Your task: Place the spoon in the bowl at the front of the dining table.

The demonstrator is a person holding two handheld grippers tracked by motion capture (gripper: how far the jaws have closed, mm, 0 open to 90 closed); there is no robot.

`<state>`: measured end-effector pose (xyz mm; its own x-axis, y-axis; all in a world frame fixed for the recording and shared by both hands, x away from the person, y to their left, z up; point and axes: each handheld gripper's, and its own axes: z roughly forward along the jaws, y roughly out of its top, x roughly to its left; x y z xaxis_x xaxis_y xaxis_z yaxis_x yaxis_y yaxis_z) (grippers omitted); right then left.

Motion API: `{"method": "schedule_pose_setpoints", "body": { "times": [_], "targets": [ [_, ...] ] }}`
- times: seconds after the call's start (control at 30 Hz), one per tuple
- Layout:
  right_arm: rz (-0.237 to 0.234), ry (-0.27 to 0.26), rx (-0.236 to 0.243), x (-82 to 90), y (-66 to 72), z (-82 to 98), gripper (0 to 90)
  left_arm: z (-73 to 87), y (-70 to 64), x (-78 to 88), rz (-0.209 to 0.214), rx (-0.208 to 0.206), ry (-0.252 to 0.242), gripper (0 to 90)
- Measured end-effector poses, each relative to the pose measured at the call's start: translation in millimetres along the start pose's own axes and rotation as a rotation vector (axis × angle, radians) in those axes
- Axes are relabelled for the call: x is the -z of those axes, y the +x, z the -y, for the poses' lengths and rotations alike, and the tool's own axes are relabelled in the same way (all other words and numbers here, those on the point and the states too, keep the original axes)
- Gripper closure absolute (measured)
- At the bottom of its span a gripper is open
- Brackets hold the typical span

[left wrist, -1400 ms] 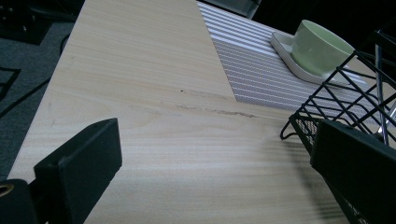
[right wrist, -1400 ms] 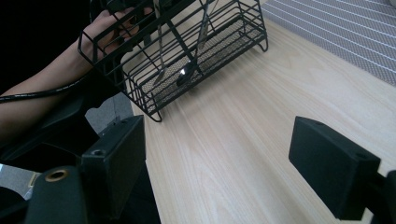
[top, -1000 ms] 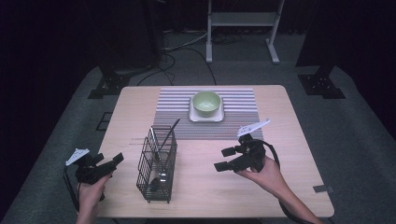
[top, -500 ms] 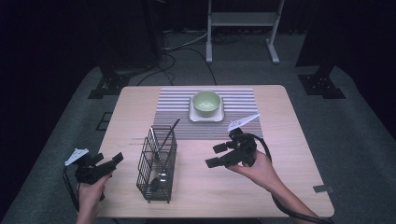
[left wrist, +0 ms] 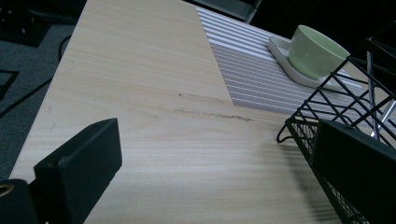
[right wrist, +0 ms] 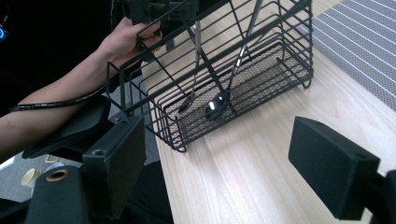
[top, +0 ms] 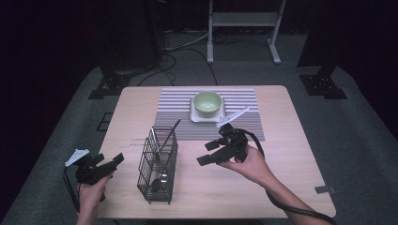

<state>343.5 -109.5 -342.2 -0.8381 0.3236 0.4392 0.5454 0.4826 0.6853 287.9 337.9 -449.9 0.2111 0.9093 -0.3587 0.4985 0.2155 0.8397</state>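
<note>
The right gripper [top: 210, 152], a black two-jaw tool held in the person's right hand [top: 248, 161], hovers above the pale wooden table [top: 281, 140] with its jaws spread wide and nothing between them; they point toward the black wire mesh basket [top: 158, 165] standing near the table's front edge. In the right gripper view, the basket [right wrist: 233, 70] lies just ahead of the open jaws and holds metal utensils, among them a shiny steel spoon [right wrist: 215, 106] leaning against the wires. The left gripper [top: 107, 165], also black, rests at the table's front left corner in the left hand [top: 91, 190], jaws wide apart and empty, beside the basket. Farther back, a pale green bowl [top: 207, 103] sits on a white square plate [top: 199, 116] atop a grey striped placemat [top: 173, 112].
</note>
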Motion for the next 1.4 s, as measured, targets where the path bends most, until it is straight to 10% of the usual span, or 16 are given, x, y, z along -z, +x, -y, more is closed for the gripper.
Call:
{"method": "schedule_pose_setpoints", "body": {
  "times": [1.4],
  "targets": [
    [-0.083,0.071,0.003,-49.1,8.5,-49.9,21.8,-0.3,-0.3,-0.2,0.004,0.003,-0.002,1.0]
  ]
}}
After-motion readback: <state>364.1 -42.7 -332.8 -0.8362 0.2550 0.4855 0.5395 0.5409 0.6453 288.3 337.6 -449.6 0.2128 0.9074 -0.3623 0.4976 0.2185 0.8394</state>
